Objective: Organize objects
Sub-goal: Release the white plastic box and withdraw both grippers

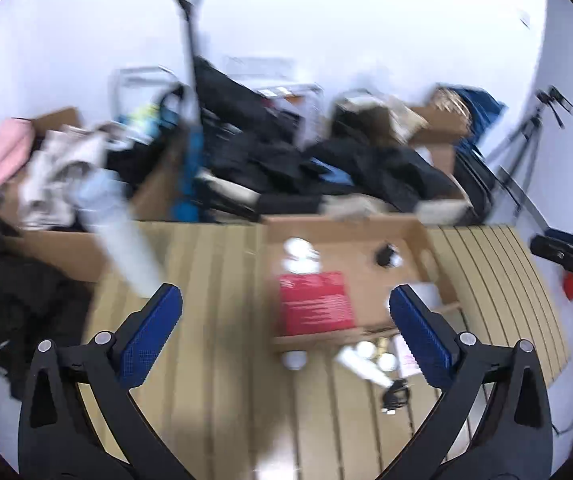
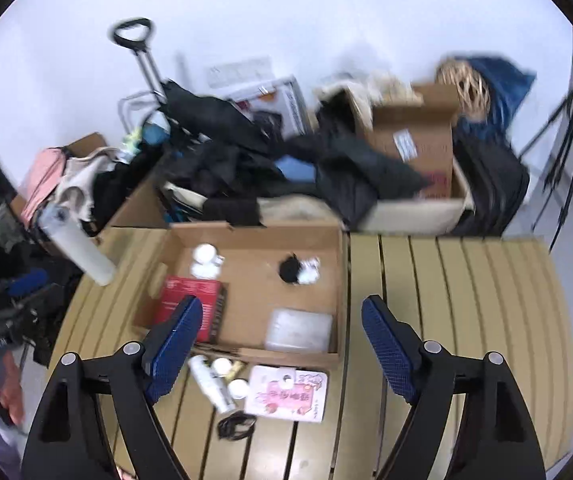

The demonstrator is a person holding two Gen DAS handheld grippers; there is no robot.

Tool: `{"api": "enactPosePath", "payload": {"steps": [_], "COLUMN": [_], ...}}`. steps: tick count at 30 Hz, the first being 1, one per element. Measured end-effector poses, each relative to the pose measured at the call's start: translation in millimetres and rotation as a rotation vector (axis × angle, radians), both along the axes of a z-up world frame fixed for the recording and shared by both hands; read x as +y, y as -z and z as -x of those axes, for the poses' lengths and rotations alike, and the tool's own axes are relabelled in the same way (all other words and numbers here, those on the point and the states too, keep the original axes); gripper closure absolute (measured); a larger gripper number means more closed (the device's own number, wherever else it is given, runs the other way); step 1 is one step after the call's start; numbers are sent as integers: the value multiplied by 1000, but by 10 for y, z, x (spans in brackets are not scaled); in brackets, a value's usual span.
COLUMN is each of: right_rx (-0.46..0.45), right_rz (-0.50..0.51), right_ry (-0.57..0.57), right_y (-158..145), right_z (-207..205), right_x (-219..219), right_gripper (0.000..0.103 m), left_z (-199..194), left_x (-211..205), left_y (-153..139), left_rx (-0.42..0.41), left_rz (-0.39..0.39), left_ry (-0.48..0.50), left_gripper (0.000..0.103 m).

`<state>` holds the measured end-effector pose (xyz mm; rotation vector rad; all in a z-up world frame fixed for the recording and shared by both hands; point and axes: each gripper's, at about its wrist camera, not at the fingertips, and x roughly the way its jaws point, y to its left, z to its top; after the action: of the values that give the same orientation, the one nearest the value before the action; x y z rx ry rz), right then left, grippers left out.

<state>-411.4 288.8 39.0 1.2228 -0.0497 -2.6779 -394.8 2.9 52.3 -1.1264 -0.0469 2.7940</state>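
An open cardboard box (image 2: 262, 280) lies on the slatted tan table (image 2: 466, 300). In it are a red box (image 2: 190, 304), white jars (image 2: 205, 258), a black and white bundle (image 2: 298, 269) and a clear plastic case (image 2: 298, 330). In front of the box lie a white tube (image 2: 210, 384), small round jars (image 2: 238, 389), a pink packet (image 2: 286, 394) and a black cable (image 2: 236, 426). My right gripper (image 2: 282, 332) is open and empty above the box's near edge. My left gripper (image 1: 286, 320) is open and empty over the table; the red box (image 1: 314, 306) shows between its fingers.
A white cylinder (image 2: 80, 250) leans over the table's left edge. Behind the table are cardboard boxes (image 2: 418, 140) piled with dark clothes (image 2: 238, 152), a trolley handle (image 2: 132, 36), pink fabric (image 2: 42, 178) and a tripod (image 2: 566, 128) at the right.
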Motion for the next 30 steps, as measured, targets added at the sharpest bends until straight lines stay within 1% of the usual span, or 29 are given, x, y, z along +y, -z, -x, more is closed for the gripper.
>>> {"api": "enactPosePath", "payload": {"steps": [2, 4, 6, 12, 15, 17, 19, 21, 24, 25, 27, 28, 30], "right_rx": [-4, -5, 4, 21, 51, 93, 143, 194, 287, 346, 422, 412, 295], "right_rz": [-20, -35, -11, -65, -56, -51, -65, -90, -46, -34, -23, -18, -22], "right_ry": [-3, 8, -25, -35, -30, -36, -28, -24, -11, 44, 101, 96, 5], "right_y": [-122, -178, -197, -184, -159, -117, -22, 112, 318, 400, 512, 610, 756], "right_z": [-88, -255, -421, -895, -1170, -1497, -1880, -2317, -2986, -3273, -3606, -3716, -3647], "right_x": [-121, -220, -288, -399, -412, -386, -352, -337, -300, -279, -276, -316, -410], "right_gripper": [18, 18, 18, 18, 18, 18, 18, 18, 18, 18, 18, 18, 18], "left_z": [-164, -322, -461, -857, -1183, -1539, -1966, -2330, -2907, -3018, -3229, -3304, -3334], "left_x": [-136, -200, -231, -67, -16, -26, -50, -71, -102, -103, -101, -85, -53], "left_y": [-119, -178, -201, -211, -158, -73, 59, 166, 349, 388, 513, 567, 596], "left_rx": [27, 24, 24, 65, 77, 110, 154, 157, 149, 145, 121, 104, 92], "left_rz": [17, 32, 23, 80, 110, 148, 177, 193, 178, 175, 157, 150, 140], "left_ry": [-47, -70, -39, 45, 56, 57, 92, 103, 103, 97, 92, 102, 124], "left_gripper": [0, 0, 0, 0, 0, 0, 0, 0, 0, 0, 0, 0, 0]}}
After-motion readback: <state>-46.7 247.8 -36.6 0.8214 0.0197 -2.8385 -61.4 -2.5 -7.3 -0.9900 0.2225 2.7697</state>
